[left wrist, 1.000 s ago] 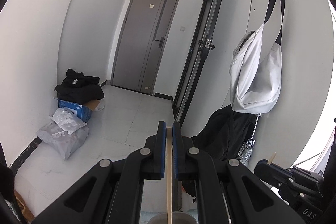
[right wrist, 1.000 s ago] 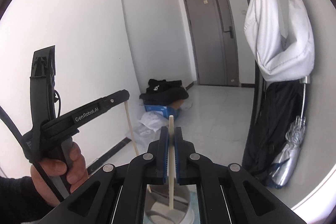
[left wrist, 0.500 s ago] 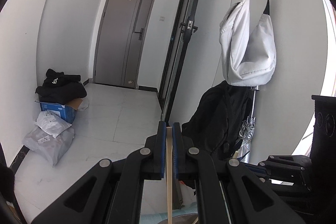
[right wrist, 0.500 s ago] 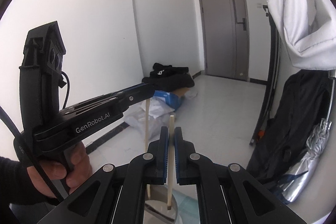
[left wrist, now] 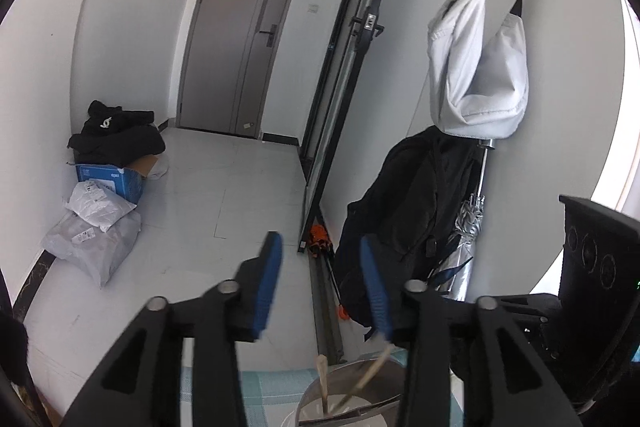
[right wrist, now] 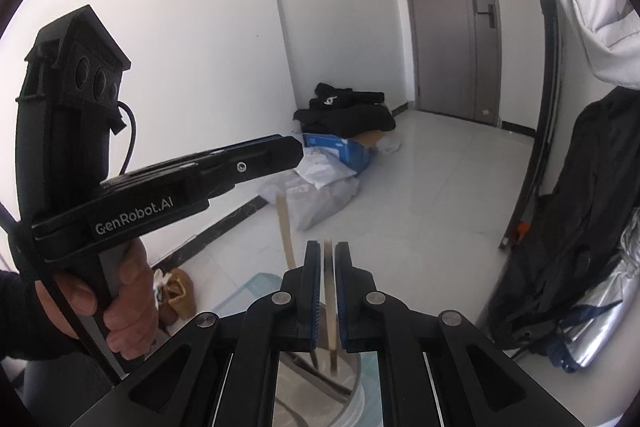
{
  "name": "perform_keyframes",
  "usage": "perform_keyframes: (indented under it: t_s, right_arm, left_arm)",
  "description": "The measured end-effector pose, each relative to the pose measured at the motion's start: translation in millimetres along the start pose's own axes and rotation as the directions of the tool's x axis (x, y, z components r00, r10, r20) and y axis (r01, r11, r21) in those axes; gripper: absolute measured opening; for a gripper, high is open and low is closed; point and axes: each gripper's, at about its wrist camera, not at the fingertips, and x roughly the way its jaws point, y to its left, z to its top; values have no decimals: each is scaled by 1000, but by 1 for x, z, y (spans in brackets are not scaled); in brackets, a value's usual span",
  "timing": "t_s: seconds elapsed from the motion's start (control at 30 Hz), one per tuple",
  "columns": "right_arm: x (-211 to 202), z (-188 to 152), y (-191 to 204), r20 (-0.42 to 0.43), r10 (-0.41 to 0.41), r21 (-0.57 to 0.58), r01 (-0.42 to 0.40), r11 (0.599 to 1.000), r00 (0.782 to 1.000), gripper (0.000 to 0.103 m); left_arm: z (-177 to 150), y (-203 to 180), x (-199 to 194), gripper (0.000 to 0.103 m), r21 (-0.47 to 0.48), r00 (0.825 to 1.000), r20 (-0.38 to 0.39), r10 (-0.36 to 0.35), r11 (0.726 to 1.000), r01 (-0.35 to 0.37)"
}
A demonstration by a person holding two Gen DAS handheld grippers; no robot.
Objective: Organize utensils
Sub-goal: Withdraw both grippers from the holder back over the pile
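Note:
In the left wrist view my left gripper (left wrist: 320,259) is open and empty, its blue-padded jaws wide apart above a metal utensil holder (left wrist: 344,399). Two wooden chopsticks (left wrist: 322,383) stand loose in the holder. In the right wrist view my right gripper (right wrist: 328,259) is nearly shut around a wooden chopstick (right wrist: 329,291) whose lower end reaches into the holder (right wrist: 356,399). Whether the pads still press it I cannot tell. Another chopstick (right wrist: 285,231) leans in the holder to the left. The left gripper (right wrist: 256,163) shows there too, held in a hand.
The holder stands on a light blue checked cloth (left wrist: 264,391). Beyond lie a tiled floor, a blue box with black clothes (left wrist: 116,163), grey parcel bags (left wrist: 92,239), a black backpack (left wrist: 404,219), a folded umbrella (left wrist: 464,247) and a white bag (left wrist: 476,75) on the wall.
My left gripper has opened and let go of its chopstick, which now stands in the holder. The right gripper's jaws have parted slightly around their chopstick.

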Motion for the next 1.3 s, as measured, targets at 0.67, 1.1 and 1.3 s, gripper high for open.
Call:
perform_keyframes:
  t_s: [0.67, 1.1, 1.3]
  right_arm:
    - [-107, -42, 43, 123, -84, 172, 62, 983, 989, 66]
    - [-159, -91, 85, 163, -160, 261, 114, 959, 974, 83]
    - [-159, -126, 95, 111, -186, 307, 144, 941, 976, 84]
  left_arm:
    - [-17, -25, -96, 97, -44, 959, -27, 283, 958, -284]
    - [-64, -47, -142, 102, -31, 951, -16, 308, 951, -308]
    - [-99, -45, -149, 102, -42, 951, -66, 303, 951, -306]
